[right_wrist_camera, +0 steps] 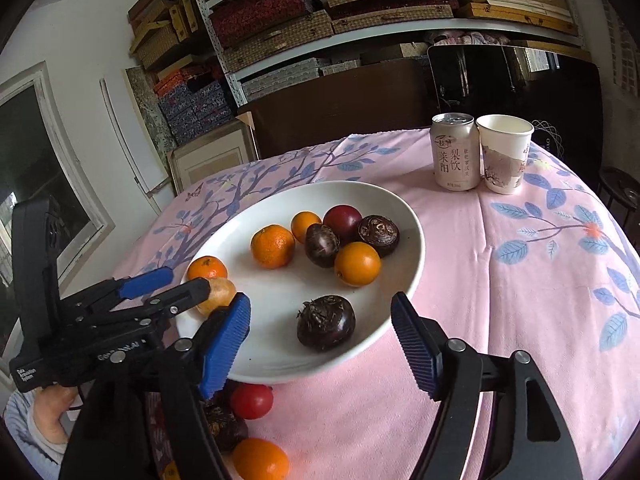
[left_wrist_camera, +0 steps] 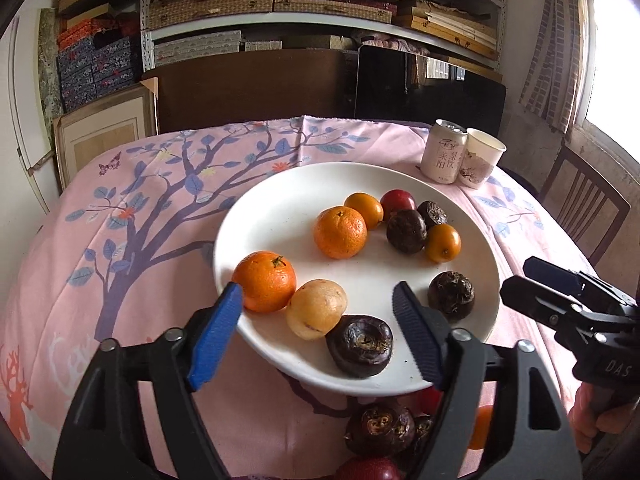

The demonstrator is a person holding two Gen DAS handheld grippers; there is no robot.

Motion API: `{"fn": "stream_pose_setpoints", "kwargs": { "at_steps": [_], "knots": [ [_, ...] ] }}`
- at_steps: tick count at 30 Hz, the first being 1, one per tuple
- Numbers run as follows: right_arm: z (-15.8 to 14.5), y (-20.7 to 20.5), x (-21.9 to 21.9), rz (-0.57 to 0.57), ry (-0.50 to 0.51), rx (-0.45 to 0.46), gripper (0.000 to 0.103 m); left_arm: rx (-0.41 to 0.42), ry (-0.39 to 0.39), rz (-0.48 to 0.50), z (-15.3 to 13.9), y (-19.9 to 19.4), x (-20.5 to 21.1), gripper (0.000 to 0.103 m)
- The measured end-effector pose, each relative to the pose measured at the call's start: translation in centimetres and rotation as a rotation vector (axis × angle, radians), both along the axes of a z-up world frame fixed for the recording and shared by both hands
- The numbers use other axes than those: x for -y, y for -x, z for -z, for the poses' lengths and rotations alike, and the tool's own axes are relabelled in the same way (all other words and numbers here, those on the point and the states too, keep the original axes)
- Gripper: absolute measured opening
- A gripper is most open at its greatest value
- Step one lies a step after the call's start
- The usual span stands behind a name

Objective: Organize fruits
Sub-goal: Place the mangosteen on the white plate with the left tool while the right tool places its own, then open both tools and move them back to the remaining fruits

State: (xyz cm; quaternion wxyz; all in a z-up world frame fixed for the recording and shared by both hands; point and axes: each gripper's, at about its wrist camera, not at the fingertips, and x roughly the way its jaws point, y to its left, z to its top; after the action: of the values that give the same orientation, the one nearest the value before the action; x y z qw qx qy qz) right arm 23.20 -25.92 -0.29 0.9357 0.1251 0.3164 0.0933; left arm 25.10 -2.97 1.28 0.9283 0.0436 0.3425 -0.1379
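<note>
Glossy white plate, cloth tablecloth

My plate holds the fruits mid-table; can and cup stand together behind it, right

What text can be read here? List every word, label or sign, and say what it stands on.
"莱阳 梨饮": large characters on the can.
Logo at the can's top and the fine print beside and below the big characters: too small to read.
"DAS": on the right gripper body.
"Data Acquisition System": small white label on the left gripper body.
Further lettering on the left gripper's body: partly hidden, not readable.
Cup: a printed picture, no readable words.
</note>
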Motion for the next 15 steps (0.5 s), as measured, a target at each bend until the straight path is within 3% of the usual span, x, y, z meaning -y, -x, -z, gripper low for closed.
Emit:
{"fn": "stream_pose_setpoints", "kwargs": {
  "at_steps": [8, 10, 15],
  "knots": [
    [1.4, 1.6, 0.7, 0.019, -0.031, -0.048, 0.079, 0.011, -0.043, 0.004, 0.8, 4.0, -0.9, 0.086],
    [1.4, 2.4, 1.0, 0.036, -0.034, -0.045, 0.082, 0.013, -0.052, -0.009, 1.3, 5.0, -1.4, 0.094],
    [1.2, 4.7, 2.4, 0.098, -0.093, -0.032, 0.093, 0.007, -0.028, -0.02, 1.6, 7.3, -2.4, 0.096]
  ]
}}
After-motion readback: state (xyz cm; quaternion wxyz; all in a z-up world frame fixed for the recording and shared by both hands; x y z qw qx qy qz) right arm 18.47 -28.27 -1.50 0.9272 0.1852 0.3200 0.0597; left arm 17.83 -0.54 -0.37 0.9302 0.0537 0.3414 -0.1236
